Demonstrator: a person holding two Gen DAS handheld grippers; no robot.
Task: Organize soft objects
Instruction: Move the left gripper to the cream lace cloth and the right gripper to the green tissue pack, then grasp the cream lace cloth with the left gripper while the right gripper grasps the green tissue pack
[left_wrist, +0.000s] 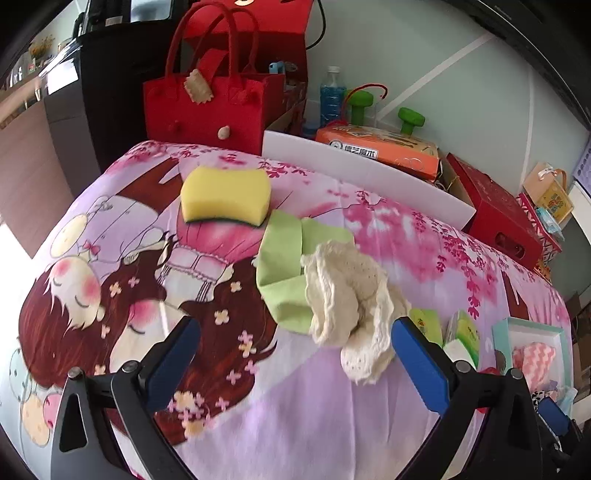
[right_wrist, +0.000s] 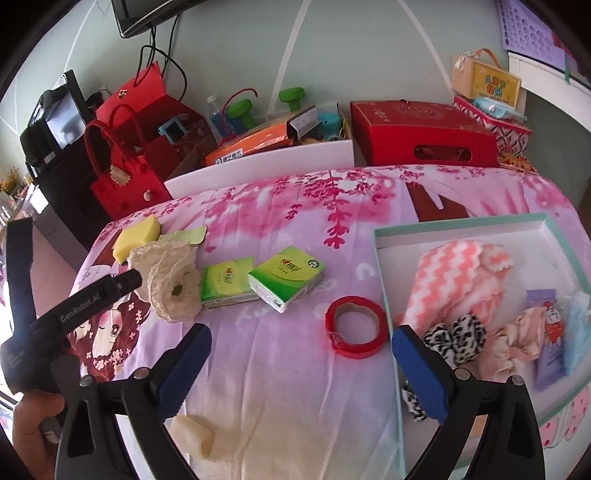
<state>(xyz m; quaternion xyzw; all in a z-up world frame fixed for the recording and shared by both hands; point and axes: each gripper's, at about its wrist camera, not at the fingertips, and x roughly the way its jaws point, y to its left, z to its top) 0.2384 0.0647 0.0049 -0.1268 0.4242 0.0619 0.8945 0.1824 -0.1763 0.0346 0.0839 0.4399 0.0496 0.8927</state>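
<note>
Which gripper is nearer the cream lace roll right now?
Left. The left gripper stands open just short of the cream lace roll, its right finger beside the lace's loose end. The right gripper is off to the side, by the red tape roll.

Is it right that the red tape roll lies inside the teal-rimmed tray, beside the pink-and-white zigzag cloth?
Not quite. The right wrist view shows the red tape roll lying on the bedsheet, outside the teal-rimmed tray by its left wall. The pink-and-white zigzag cloth does lie inside the tray.

Bright daylight from left, soft shadows, slight blur; fisheye-warped, dark corners
</note>
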